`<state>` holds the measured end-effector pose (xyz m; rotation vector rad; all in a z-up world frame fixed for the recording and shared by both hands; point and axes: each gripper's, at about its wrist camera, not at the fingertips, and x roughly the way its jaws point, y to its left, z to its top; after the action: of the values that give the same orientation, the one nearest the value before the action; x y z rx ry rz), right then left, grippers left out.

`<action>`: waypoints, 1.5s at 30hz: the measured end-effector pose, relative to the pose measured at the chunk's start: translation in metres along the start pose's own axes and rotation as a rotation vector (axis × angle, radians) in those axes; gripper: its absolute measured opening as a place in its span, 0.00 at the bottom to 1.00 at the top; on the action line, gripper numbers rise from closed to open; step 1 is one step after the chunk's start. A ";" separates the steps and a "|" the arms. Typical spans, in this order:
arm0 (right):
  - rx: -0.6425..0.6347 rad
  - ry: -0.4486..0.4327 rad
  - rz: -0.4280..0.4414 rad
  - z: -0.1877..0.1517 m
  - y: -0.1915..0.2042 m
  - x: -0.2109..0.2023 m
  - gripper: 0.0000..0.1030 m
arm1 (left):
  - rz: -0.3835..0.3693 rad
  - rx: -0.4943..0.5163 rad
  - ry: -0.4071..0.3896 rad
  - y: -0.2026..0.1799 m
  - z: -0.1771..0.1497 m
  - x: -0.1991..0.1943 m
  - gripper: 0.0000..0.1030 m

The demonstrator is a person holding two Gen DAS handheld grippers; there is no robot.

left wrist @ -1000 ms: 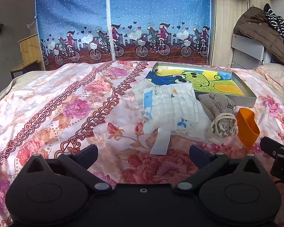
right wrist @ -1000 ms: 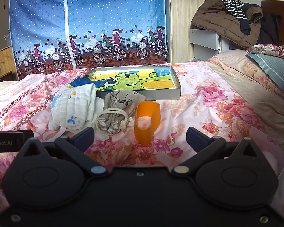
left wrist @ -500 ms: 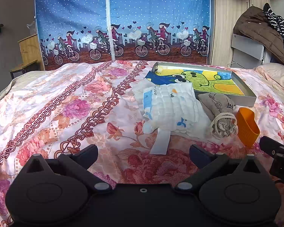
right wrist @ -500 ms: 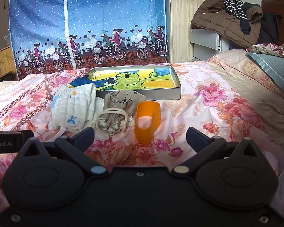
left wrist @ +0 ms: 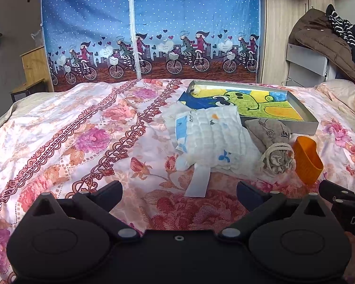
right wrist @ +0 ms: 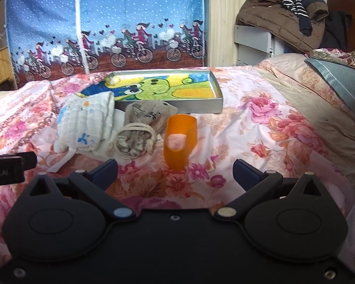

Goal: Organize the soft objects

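A tray [right wrist: 219,94] is sitting on the bedspread [right wrist: 260,127] in the upper middle of the right wrist frame. Before it, a drawstring pouch [right wrist: 139,127] is lying at centre left, touching a folded cloth [right wrist: 87,123] on its left. A cup [right wrist: 179,139] is lying on its side just right of the pouch.

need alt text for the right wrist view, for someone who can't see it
The open right gripper hovers empty over a floral bedspread, facing an orange cup lying on its side. Left of the cup lie a grey drawstring pouch and a folded white cloth; behind them is a cartoon-printed tray.
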<state>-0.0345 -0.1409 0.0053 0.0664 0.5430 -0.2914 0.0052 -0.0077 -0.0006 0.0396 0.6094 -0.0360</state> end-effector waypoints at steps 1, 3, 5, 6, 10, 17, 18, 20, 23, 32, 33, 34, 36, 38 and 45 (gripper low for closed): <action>-0.007 0.013 -0.003 0.001 0.000 0.002 1.00 | -0.005 0.004 0.000 -0.001 0.000 0.002 0.99; -0.038 0.041 -0.001 0.006 0.001 0.009 1.00 | -0.011 0.013 -0.001 -0.002 0.001 0.007 0.99; -0.068 0.055 0.006 0.012 0.003 0.018 1.00 | -0.033 0.013 -0.008 -0.002 0.001 0.012 0.99; -0.075 0.069 0.017 0.017 0.002 0.023 1.00 | -0.056 0.010 -0.016 -0.001 0.003 0.014 0.99; -0.151 0.081 0.055 0.030 -0.004 0.046 1.00 | -0.180 -0.004 -0.062 0.002 0.014 0.024 0.99; -0.181 0.121 0.124 0.044 -0.016 0.095 0.81 | -0.314 0.112 -0.072 -0.021 0.040 0.065 0.94; -0.166 0.123 0.135 0.043 -0.017 0.099 0.78 | -0.344 0.125 -0.074 -0.026 0.044 0.071 0.93; -0.120 0.138 0.157 0.042 -0.023 0.109 0.68 | -0.405 0.150 -0.064 -0.035 0.050 0.083 0.93; -0.072 0.149 0.174 0.038 -0.029 0.119 0.59 | -0.512 0.188 -0.020 -0.056 0.054 0.099 0.88; -0.011 0.144 0.246 0.030 -0.041 0.119 0.21 | -0.593 0.191 0.159 -0.084 0.048 0.140 0.55; -0.010 0.144 0.248 0.030 -0.042 0.118 0.21 | -0.607 0.183 0.179 -0.084 0.048 0.142 0.49; -0.008 0.146 0.251 0.030 -0.041 0.115 0.19 | -0.622 0.176 0.205 -0.086 0.048 0.145 0.45; -0.003 0.147 0.256 0.030 -0.041 0.114 0.15 | -0.627 0.158 0.252 -0.087 0.048 0.149 0.42; -0.004 0.150 0.255 0.031 -0.041 0.114 0.10 | -0.620 0.154 0.270 -0.089 0.048 0.151 0.38; -0.057 0.091 0.235 0.036 -0.041 0.100 0.06 | -0.581 0.113 0.256 -0.084 0.055 0.136 0.26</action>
<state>0.0537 -0.2105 -0.0149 0.0880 0.6268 -0.0434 0.1444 -0.0971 -0.0357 -0.0247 0.8585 -0.6367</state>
